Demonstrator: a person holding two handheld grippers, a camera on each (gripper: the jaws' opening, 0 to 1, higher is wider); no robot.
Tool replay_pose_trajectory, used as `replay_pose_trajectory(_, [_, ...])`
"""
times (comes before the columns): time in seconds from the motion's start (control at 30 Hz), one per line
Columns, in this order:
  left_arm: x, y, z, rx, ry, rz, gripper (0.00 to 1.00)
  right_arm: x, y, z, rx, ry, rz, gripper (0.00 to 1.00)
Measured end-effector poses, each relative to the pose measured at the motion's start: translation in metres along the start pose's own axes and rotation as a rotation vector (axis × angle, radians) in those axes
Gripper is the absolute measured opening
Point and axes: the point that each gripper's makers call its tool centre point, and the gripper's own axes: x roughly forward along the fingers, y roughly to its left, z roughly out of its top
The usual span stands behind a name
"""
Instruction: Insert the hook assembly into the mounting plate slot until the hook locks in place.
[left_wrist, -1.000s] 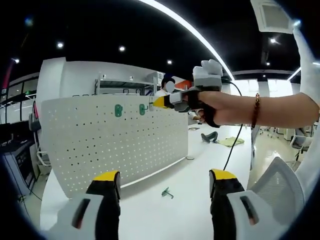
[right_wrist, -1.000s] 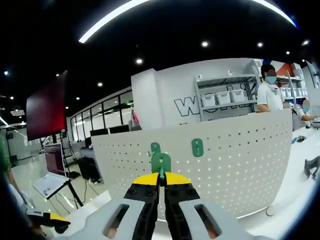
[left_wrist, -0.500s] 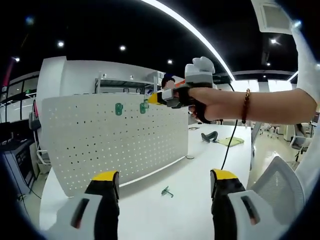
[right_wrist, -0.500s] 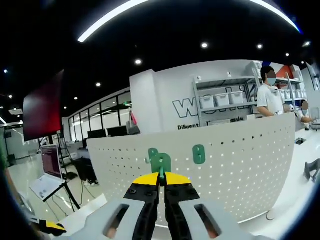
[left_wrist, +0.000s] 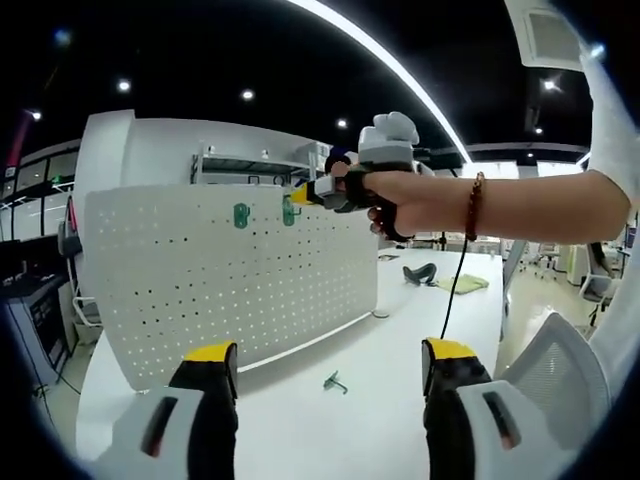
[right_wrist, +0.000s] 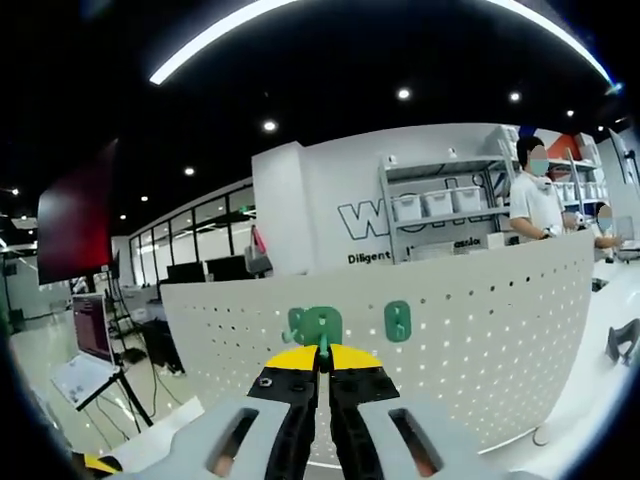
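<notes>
A white pegboard mounting plate (left_wrist: 230, 280) stands upright on the white table (left_wrist: 380, 420). Two green hooks (left_wrist: 240, 214) hang near its top edge. In the left gripper view, a person's hand holds my right gripper (left_wrist: 298, 194) up at the board's top, beside the second mounted hook (left_wrist: 289, 211). In the right gripper view, my right gripper (right_wrist: 322, 356) is shut on a green hook assembly (right_wrist: 325, 323), which overlaps one mounted hook (right_wrist: 298, 324); the other mounted hook (right_wrist: 397, 320) is to its right. Whether it touches the board I cannot tell. My left gripper (left_wrist: 330, 352) is open over the table, near a loose green hook (left_wrist: 335, 381).
A dark object (left_wrist: 420, 272) and a yellow-green cloth (left_wrist: 462, 283) lie at the table's far end. A white mesh chair (left_wrist: 560, 370) stands at the right. A cable (left_wrist: 452, 295) hangs from the right gripper. Behind the board are shelves with bins (right_wrist: 430, 205) and a standing person (right_wrist: 538, 200).
The right gripper has carried its hook leftward along the board's top and closer in, so it now overlaps a mounted hook. The left gripper has stayed open and still.
</notes>
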Motion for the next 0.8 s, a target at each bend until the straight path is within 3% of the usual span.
replay_pose_trajectory(0.8, [0.004, 0.001, -0.009, -0.032, -0.002, -0.013, 0.79, 0.029, -0.011, -0.006, -0.039, 0.020, -0.052, 0.01])
